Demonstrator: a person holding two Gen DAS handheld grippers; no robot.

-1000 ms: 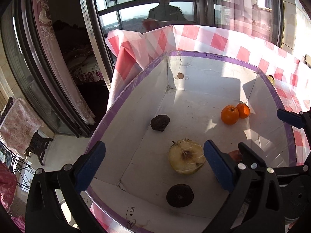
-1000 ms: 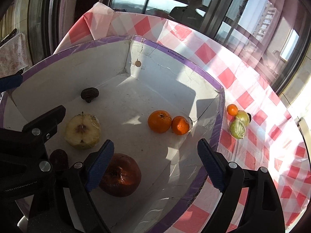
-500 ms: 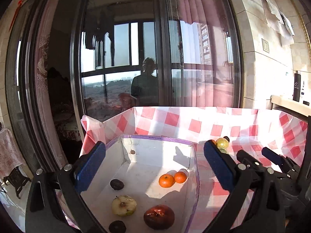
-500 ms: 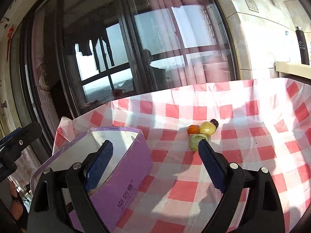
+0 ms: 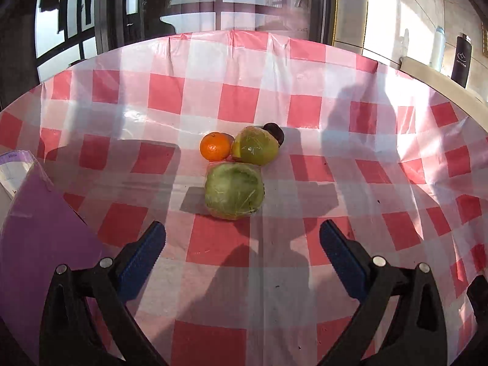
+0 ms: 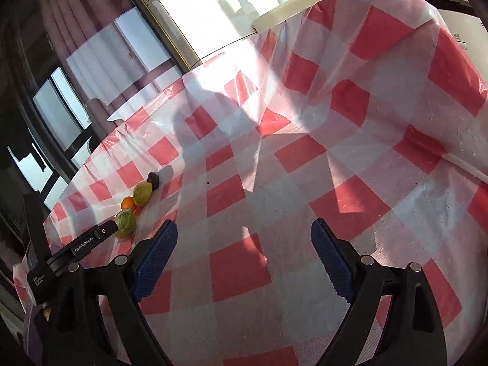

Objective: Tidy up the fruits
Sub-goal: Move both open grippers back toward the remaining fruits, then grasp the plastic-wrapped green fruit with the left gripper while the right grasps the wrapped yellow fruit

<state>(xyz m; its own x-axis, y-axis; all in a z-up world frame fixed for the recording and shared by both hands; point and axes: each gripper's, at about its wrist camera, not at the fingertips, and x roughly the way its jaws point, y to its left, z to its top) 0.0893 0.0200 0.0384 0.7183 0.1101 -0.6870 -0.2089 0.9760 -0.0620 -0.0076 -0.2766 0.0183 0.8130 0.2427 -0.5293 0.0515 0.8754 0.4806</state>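
Swinging away from the purple box [image 5: 33, 222], the empty, wide-open left tool [image 5: 242, 251] is lining up on the wrapped green fruit [image 5: 233, 191] clustered with others on the checked counter [image 5: 350, 164], likely the next pick, while the right tool [image 6: 244, 248] is hovering open.

Tabletop [image 5: 238, 103] covered in red-and-white checked plastic sheet. On it, 4 fruits in 1 touching cluster: orange [image 5: 215, 146], wrapped yellow-green fruit [image 5: 255, 145], dark fruit [image 5: 274, 132] behind, wrapped green fruit [image 5: 233, 191] nearest. Purple box [image 5: 39, 228] at left edge.
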